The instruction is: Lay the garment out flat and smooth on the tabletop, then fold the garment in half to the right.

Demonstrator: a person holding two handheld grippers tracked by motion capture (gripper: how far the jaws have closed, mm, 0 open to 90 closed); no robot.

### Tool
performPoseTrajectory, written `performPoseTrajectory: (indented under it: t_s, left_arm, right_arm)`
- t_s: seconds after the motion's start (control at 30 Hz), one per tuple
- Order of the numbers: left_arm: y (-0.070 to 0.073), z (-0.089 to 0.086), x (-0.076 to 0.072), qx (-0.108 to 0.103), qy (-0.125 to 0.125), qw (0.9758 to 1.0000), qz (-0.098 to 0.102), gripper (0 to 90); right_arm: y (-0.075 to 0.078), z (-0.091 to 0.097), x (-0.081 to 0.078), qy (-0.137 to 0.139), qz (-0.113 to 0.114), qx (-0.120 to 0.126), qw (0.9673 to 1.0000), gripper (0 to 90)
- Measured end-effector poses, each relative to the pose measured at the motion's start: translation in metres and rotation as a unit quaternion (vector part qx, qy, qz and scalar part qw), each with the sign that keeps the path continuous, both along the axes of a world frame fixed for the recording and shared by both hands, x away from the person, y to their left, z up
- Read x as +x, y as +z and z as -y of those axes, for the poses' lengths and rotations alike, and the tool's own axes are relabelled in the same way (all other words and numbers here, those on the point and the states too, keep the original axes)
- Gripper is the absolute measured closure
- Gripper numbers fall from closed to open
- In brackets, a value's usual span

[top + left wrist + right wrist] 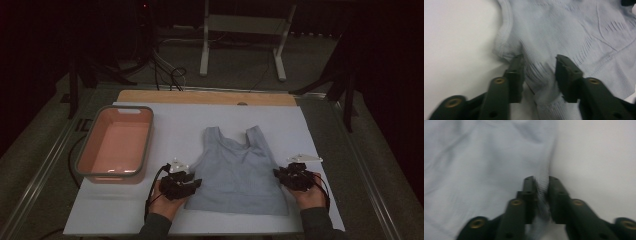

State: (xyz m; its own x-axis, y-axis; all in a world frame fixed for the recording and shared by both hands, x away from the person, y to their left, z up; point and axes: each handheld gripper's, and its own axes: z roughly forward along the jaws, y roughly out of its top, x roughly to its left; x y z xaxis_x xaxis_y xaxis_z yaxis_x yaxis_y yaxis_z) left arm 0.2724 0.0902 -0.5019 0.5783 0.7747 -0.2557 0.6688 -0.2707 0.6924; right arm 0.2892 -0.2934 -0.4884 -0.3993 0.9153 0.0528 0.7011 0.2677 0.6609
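Observation:
A light blue sleeveless top [237,172] lies flat on the white mat [175,125], straps pointing away from me. My left gripper [192,182] is at its lower left side. In the left gripper view the jaws [540,60] stand apart over the ribbed side seam of the top [574,30], with cloth lying loose between them. My right gripper [280,175] is at the top's lower right side. In the right gripper view its jaws [540,180] are close together with a thin fold of the top's edge [486,157] pinched between them.
A pink basin with a grey rim [147,140] stands on the mat's left side. A wooden board edge [200,96] runs along the far side. Beyond the table are cables and a white stand on the floor.

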Motion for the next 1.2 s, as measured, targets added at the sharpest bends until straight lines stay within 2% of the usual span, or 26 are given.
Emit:
performPoseTrajectory:
  t_s: [0.1, 0.2, 0.27, 0.43, 0.57, 0.83, 1.0, 1.2]
  left_arm:
    - [0.002, -0.005, 0.001, -0.010, 0.014, 0.9998, 0.004, 48.6]
    - [0.005, -0.010, 0.002, -0.019, 0.019, 0.9996, 0.009, 39.4]
    - [0.008, -0.012, 0.002, -0.016, 0.023, 0.9995, 0.018, 34.0]
    - [0.015, -0.016, 0.002, -0.029, 0.029, 0.9986, 0.032, 21.1]
    - [0.017, -0.016, 0.005, -0.031, 0.031, 0.9984, 0.035, 16.5]
    - [0.018, -0.009, 0.010, -0.026, 0.029, 0.9988, 0.031, 16.3]
    - [0.018, -0.008, 0.013, -0.032, 0.037, 0.9985, 0.026, 16.5]
    - [0.016, -0.005, 0.018, -0.030, 0.033, 0.9988, 0.021, 16.5]
  right_arm:
    - [0.001, 0.004, 0.000, -0.017, 0.012, 0.000, 0.9998, 53.0]
    - [0.004, 0.007, -0.001, -0.017, 0.022, 0.017, 0.9995, 36.7]
    - [0.005, 0.007, -0.002, -0.015, 0.028, 0.015, 0.9994, 31.8]
    - [0.009, 0.005, -0.004, -0.016, 0.043, 0.027, 0.9986, 17.1]
    - [0.012, 0.003, -0.007, -0.005, 0.054, 0.033, 0.9980, 15.4]
    - [0.015, 0.000, -0.011, 0.007, 0.072, 0.041, 0.9965, 14.7]
    - [0.015, -0.002, -0.012, 0.008, 0.074, 0.043, 0.9963, 14.7]
    - [0.015, -0.004, -0.011, 0.008, 0.074, 0.043, 0.9963, 14.8]
